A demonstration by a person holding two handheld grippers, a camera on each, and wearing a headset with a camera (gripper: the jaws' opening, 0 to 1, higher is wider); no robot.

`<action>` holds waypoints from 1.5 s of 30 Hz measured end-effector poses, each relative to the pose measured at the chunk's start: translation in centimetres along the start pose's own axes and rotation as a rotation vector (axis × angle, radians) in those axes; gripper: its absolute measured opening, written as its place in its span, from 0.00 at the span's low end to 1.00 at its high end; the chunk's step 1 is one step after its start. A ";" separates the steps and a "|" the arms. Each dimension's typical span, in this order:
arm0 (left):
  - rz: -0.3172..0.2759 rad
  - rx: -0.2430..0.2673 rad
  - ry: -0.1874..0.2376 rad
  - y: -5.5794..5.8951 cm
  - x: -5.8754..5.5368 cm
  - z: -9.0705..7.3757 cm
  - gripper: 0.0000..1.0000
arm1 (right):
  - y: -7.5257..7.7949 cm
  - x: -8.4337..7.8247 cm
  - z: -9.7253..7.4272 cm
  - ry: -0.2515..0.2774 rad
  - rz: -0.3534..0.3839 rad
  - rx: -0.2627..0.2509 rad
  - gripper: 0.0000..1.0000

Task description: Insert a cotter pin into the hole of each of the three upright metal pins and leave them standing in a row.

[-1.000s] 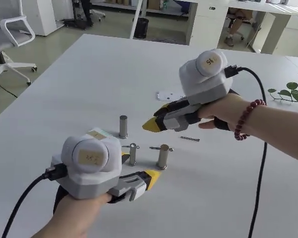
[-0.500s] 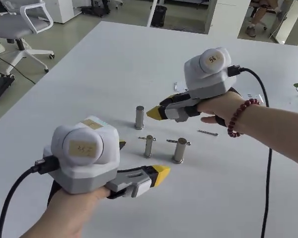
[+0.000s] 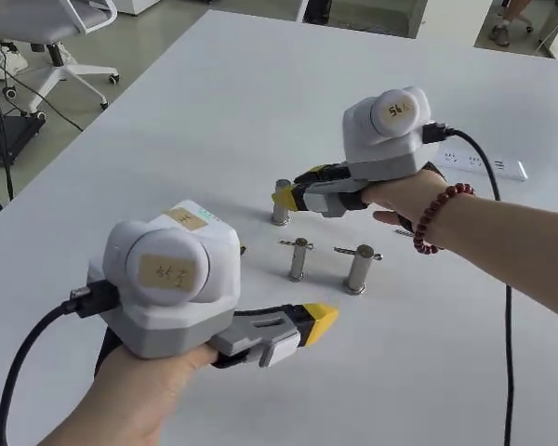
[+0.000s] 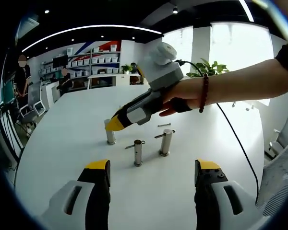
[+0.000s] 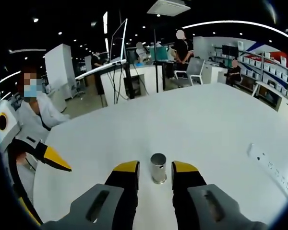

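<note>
Each gripper carries a pale yellow sticker with handwritten digits, one on the right gripper (image 3: 285,196) and one on the left gripper (image 4: 152,165); I can't read either for sure. Three short, shiny steel pins stand upright on the white table (image 3: 167,139). The middle pin (image 3: 298,262) and the right pin (image 3: 358,271) each have a cotter pin (image 3: 358,252) pushed crosswise through the top. The bare pin (image 5: 158,173) stands farther off to the left, between the right gripper's parted jaws, with a thin gap either side. The left gripper hangs nearer, its jaws spread wide over bare tabletop. A red bead bracelet (image 3: 437,216) circles the right wrist.
</note>
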State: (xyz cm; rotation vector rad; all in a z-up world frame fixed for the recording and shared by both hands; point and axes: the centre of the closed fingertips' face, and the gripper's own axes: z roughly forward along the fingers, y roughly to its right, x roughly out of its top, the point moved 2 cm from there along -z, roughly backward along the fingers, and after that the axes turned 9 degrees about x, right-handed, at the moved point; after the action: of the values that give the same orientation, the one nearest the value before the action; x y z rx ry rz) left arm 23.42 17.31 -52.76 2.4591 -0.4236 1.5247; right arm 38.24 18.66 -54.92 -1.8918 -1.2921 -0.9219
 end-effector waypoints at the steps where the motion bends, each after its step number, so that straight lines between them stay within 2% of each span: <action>1: -0.001 0.002 0.003 -0.1 0.1 0.0 0.71 | 0.1 0.0 0.2 -0.002 -0.009 -0.002 0.21; 6: 0.002 0.013 -0.001 -0.2 0.0 0.2 0.70 | 0.6 -0.2 0.8 -0.012 -0.009 -0.006 0.16; 8: 0.011 0.012 -0.001 -0.2 0.1 0.3 0.70 | 1.2 -0.1 1.3 -0.016 -0.007 -0.010 0.15; 13: -0.002 0.000 -0.020 0.0 -0.2 0.4 0.68 | 1.3 -0.2 1.6 -0.022 -0.005 -0.015 0.13; 17: -0.028 -0.002 -0.013 -0.2 0.0 0.4 0.68 | 1.3 -0.1 1.7 -0.037 -0.021 -0.019 0.09; 27: -0.030 0.011 -0.012 -0.4 0.1 0.4 0.65 | 1.2 -0.2 1.7 -0.078 -0.063 -0.011 0.08; 29: -0.032 0.010 -0.009 -0.3 0.2 0.4 0.66 | 1.3 -0.2 1.6 -0.074 -0.052 -0.015 0.08; 36: -0.022 0.000 -0.011 0.0 0.2 0.3 0.66 | 0.7 -0.6 0.7 -0.098 -0.076 -0.017 0.08; 45: 0.000 -0.018 -0.008 0.6 0.3 0.3 0.70 | 1.0 -1.5 -1.6 -0.102 -0.044 -0.049 0.08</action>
State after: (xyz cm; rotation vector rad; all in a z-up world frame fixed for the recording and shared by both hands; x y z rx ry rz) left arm 23.56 16.66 -52.60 2.4527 -0.4368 1.5043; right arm 38.47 16.33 -55.50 -1.9775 -1.3882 -0.8972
